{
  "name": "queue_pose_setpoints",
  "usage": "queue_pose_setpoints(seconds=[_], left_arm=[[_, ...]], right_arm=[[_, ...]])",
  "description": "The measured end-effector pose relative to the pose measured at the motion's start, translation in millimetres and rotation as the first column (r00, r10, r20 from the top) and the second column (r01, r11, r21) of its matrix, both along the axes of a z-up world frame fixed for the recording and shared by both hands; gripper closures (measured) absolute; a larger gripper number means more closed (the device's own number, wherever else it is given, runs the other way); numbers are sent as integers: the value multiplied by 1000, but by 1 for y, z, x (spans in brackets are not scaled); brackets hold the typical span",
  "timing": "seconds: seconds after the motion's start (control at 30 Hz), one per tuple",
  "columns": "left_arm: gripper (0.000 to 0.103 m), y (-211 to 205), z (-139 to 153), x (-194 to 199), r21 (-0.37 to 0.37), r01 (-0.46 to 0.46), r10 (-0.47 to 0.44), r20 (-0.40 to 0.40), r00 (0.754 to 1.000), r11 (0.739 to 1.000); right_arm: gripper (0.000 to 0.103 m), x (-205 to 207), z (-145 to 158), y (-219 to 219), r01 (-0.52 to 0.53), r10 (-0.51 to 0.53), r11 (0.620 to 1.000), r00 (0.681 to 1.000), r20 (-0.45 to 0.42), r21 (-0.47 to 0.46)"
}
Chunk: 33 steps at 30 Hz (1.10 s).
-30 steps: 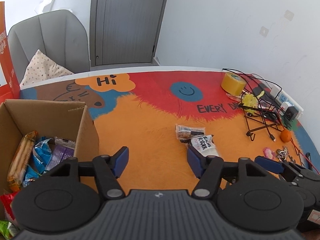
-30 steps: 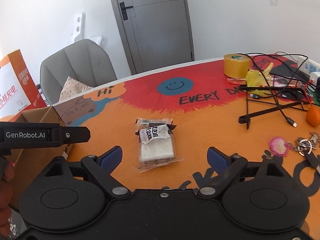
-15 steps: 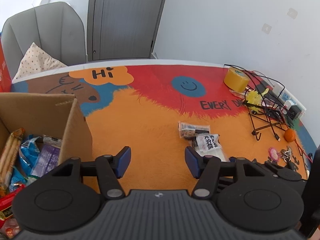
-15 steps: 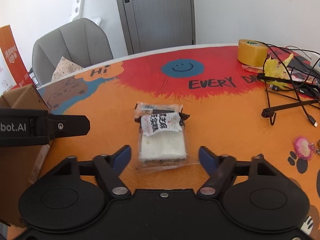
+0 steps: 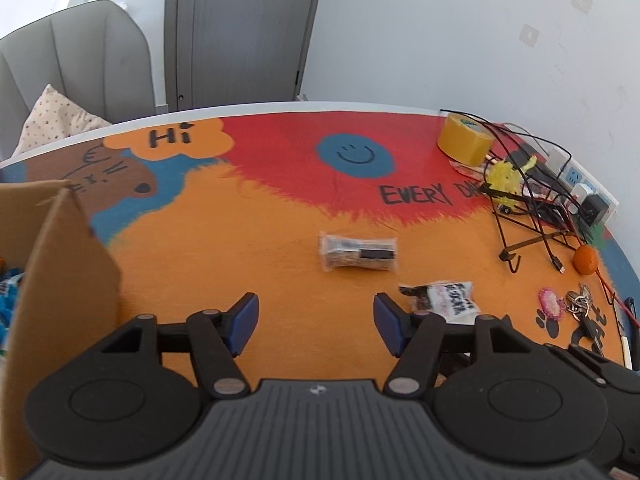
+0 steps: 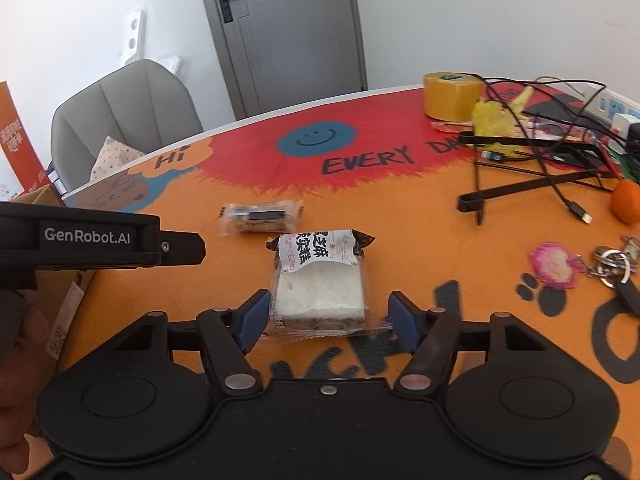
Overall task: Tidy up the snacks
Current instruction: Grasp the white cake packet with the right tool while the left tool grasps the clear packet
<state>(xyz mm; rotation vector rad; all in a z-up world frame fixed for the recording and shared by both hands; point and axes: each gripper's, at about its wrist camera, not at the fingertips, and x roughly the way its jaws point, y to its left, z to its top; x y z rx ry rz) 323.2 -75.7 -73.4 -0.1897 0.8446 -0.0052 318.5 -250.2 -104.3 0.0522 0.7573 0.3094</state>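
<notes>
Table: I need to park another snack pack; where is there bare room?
Bare mat lies between the cardboard box and the clear snack pack, and around the smiley. Crowded by the tape roll, cables and keys.

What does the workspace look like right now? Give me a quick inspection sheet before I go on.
Surface: table under an orange, red and blue printed cover.
Job's things: white cake packet flat between the open right gripper's fingers; clear-wrapped bar beyond it; cardboard box at left, holding snacks.
Clutter: yellow tape roll, orange fruit, pink charm with keys, black wire stand.
Grippers: right gripper open, straddling the cake packet, not closed on it; left gripper open, empty, above bare cover.
Cables: black leads trailing from a power strip at the far right edge.
Surroundings: grey door, grey chair with a cushion, white walls.
</notes>
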Motion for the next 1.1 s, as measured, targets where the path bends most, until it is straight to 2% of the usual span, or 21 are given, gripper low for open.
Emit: queue_pose_setpoints(seconds=[0.07,0.13,0.4,0.63,0.8,1.1], left_arm=[[36,-7,-2,3,0,5,-5,-3,1000,1000],[27,-13,-4,6,10,0,0,-4,1000,1000],[26,-23,-14,25,20,-32,32,1,999,999],[13,-31,-18,43,6,-35,35,36,999,999],[12,-32,-31,58,15,-66,65,17,998,998],[12,-35,-38,61,75,-74,68,81,994,994]], right_arm=[[39,-1,0,-9,21,-21,1000,1000,3,-3],[39,-1,-1,-18,41,-41,999,999,3,1],[39,4,-4,-41,99,-99,995,995,10,7],[39,16,-8,-56,140,-140,990,990,11,3],[39,22,-9,-60,155,-155,988,988,13,9],[34,32,-14,-53,174,-172,984,984,37,-47]])
